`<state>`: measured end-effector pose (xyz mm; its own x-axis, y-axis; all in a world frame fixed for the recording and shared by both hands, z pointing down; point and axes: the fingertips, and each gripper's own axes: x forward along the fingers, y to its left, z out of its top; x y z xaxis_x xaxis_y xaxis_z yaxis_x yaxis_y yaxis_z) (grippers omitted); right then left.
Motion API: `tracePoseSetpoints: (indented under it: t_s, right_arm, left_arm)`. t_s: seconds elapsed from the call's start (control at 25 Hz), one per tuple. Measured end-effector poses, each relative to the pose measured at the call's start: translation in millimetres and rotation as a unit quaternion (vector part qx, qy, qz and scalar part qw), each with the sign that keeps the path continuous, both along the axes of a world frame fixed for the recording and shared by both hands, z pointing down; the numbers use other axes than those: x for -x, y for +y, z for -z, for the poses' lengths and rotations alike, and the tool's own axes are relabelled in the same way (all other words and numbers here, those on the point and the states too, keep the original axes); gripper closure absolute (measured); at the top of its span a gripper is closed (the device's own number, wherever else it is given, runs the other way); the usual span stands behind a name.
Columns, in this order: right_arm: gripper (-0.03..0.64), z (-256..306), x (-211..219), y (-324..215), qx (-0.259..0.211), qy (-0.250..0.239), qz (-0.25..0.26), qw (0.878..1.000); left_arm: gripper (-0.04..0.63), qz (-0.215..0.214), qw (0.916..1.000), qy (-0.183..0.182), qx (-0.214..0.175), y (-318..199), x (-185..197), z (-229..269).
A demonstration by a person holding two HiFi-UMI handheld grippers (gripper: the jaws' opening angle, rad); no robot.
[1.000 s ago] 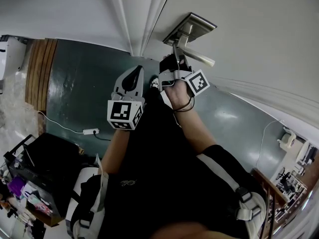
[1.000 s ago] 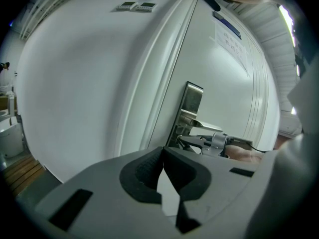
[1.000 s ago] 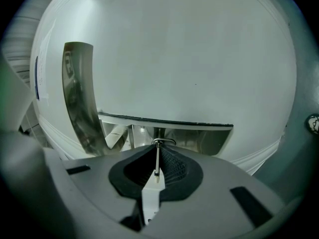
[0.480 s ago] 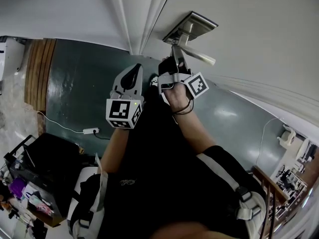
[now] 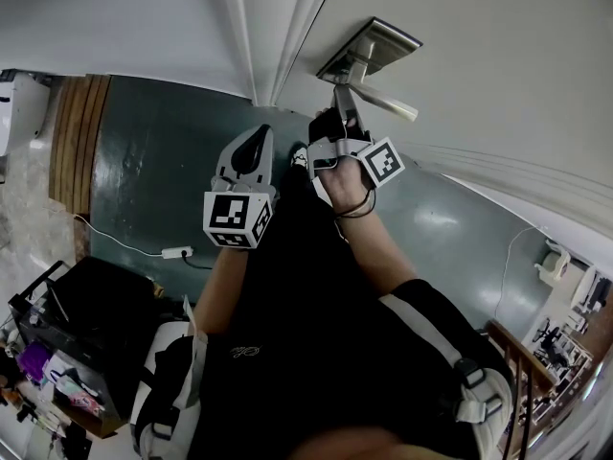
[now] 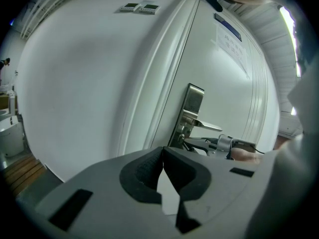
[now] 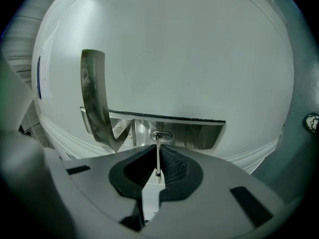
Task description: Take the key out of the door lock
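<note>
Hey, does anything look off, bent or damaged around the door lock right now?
Nothing stands out. The key sits straight in the keyhole of the lock plate, pinched edge-on by the right gripper. The plate and the door handle look intact. The left gripper is shut and empty, short of the door.

Key (image 7: 157, 156) tip (in keyhole (image 7: 162, 135)) unseen

- door (image 5: 517, 56): plain white
- lock plate (image 7: 194, 133) and handle (image 7: 94, 98): brushed silver
- key (image 7: 158, 156): silver
- left gripper (image 6: 163, 151) and right gripper (image 7: 158, 151): grey shells, black ribbed pads (image 7: 173, 166)
- marker cubes (image 5: 235, 220): black squares on white
- floor (image 5: 163, 161): dark grey-green, glossy
- sleeve (image 5: 421, 324): black with a white band
</note>
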<state>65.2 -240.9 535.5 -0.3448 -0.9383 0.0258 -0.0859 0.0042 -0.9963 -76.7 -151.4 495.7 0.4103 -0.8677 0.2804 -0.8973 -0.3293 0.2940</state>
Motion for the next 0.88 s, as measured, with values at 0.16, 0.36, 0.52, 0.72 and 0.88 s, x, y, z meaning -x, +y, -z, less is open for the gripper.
tracePoseSetpoints:
  t_s: [0.16, 0.36, 0.52, 0.72, 0.88]
  right_arm:
    - [0.588, -2.5, 2.6, 6.4, -0.001, 0.01, 0.003, 1.0]
    - [0.588, -2.8, 7.9, 16.9, 0.0, 0.024, 0.009, 1.0]
    - [0.588, -5.0, 13.2, 28.2, 0.004, 0.027, 0.014, 1.0]
    - [0.588, -4.9, 26.6, 44.0, 0.004, 0.037, 0.03, 0.999]
    - [0.588, -3.3, 40.4, 59.7, -0.002, 0.082, 0.059, 0.995]
  left_arm:
    - [0.572, -0.001, 1.0, -0.001, -0.002, 4.3, 3.3, -0.3]
    - [0.572, 0.002, 1.0, -0.003, -0.002, 13.4, 10.8, 0.0]
    - [0.571, 0.003, 1.0, -0.004, -0.004, 21.3, 15.7, 2.2]
    - [0.572, 0.01, 0.9999, -0.005, -0.006, 33.4, 25.1, 3.2]
    - [0.571, 0.018, 0.9998, -0.005, -0.006, 46.7, 34.4, 4.8]
